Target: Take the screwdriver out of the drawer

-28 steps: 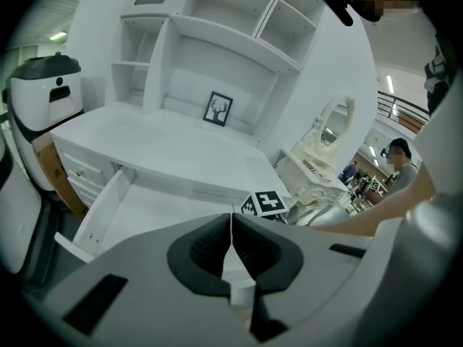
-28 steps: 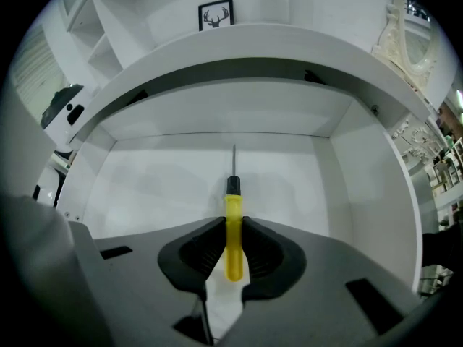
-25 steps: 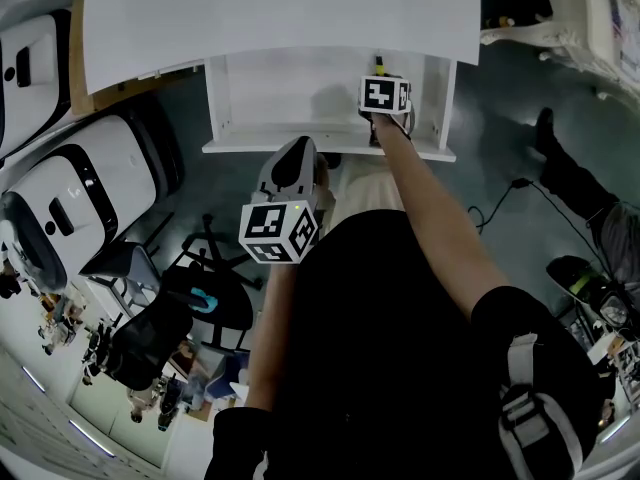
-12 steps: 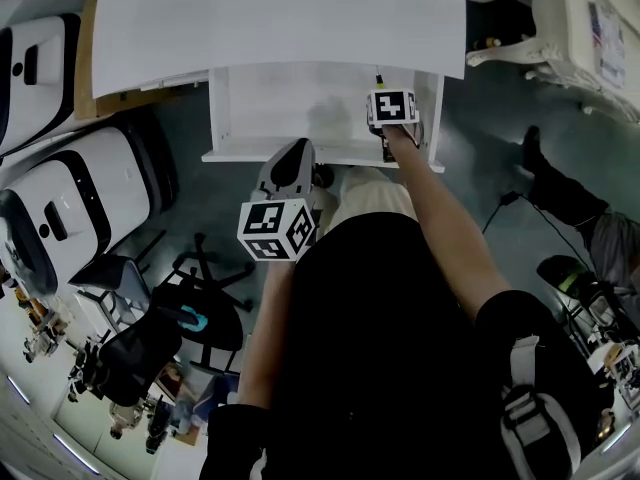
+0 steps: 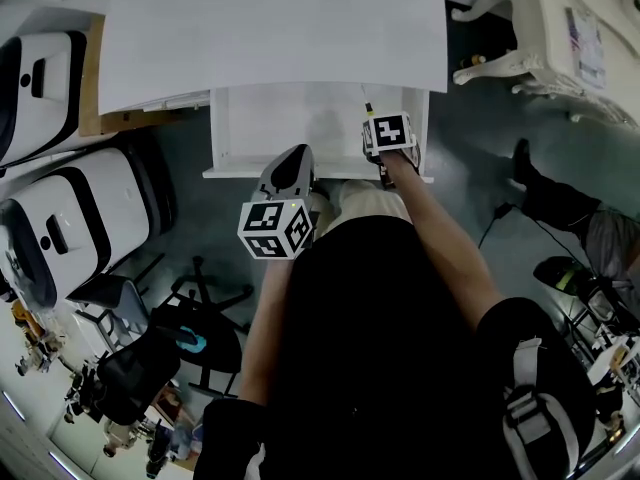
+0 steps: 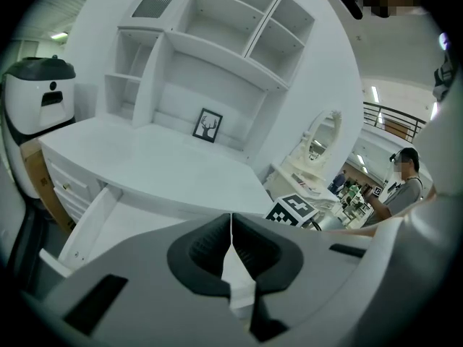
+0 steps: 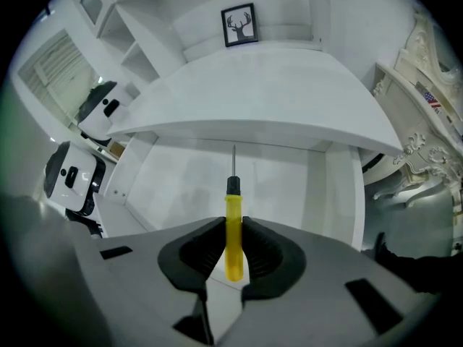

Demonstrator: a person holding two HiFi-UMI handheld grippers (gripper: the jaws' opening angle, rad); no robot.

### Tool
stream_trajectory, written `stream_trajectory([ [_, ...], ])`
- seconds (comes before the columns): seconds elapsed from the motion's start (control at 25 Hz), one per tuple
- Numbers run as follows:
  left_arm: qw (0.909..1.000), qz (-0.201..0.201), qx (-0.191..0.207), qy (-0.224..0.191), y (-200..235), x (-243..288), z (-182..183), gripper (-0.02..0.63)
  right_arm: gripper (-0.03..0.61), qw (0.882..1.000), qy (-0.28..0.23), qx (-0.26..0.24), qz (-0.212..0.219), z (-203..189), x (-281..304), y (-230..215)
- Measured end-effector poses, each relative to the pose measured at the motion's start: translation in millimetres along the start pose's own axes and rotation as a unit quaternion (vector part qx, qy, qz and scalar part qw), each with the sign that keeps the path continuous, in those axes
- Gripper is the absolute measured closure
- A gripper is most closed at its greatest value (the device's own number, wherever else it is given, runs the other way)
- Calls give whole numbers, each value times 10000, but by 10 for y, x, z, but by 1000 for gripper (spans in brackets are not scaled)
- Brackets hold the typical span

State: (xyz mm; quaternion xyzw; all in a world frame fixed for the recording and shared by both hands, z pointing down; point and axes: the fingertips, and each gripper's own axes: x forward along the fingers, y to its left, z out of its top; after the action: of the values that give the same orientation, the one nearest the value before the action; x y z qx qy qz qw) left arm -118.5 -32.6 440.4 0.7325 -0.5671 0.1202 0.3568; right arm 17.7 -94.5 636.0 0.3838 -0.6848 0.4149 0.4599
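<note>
Between jaws of the right gripper (image 7: 232,250): screwdriver (image 7: 233,219) clamped by its handle.
Tip ahead, above the drawer (image 7: 177,179), likely to clear its walls; left gripper (image 6: 231,246) clenched, empty.

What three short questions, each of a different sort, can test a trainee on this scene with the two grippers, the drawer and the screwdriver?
1. True or false: the right gripper is shut on the yellow handle of the screwdriver.
2. Choose one. The left gripper is: A) open and empty; B) shut and empty; C) shut on a pen.
3. Fill in the missing word: the white drawer is ____ (open or closed).

Key: 1 true; 2 B; 3 open.
</note>
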Motion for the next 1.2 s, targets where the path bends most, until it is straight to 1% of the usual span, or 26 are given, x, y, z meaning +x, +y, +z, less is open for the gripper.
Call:
stream_trajectory([
  [0.2,9998,-112,120,-67,-103,1,43,588,492,9999,4,13,170,-144,-189,98],
  [0.36,9996,-197,177,-84,-172,20,72,588,492,9991,-193,100,360,-138,-410,177],
  [0.56,9992,-301,221,-121,-253,102,133,588,492,9949,-728,106,691,55,-835,271],
  [0.72,9987,-385,276,-194,-348,180,226,588,492,9880,-1320,1,798,283,-1259,290],
  [0.84,9980,-451,340,-266,-448,211,288,588,492,9794,-1804,-78,905,428,-1547,295],
  [0.96,9972,-504,430,-346,-548,228,377,588,491,9674,-2307,-198,1029,574,-1843,303],
  [1.2,9952,-578,569,-542,-719,158,503,588,491,9339,-3268,-444,1381,684,-2418,394],
])
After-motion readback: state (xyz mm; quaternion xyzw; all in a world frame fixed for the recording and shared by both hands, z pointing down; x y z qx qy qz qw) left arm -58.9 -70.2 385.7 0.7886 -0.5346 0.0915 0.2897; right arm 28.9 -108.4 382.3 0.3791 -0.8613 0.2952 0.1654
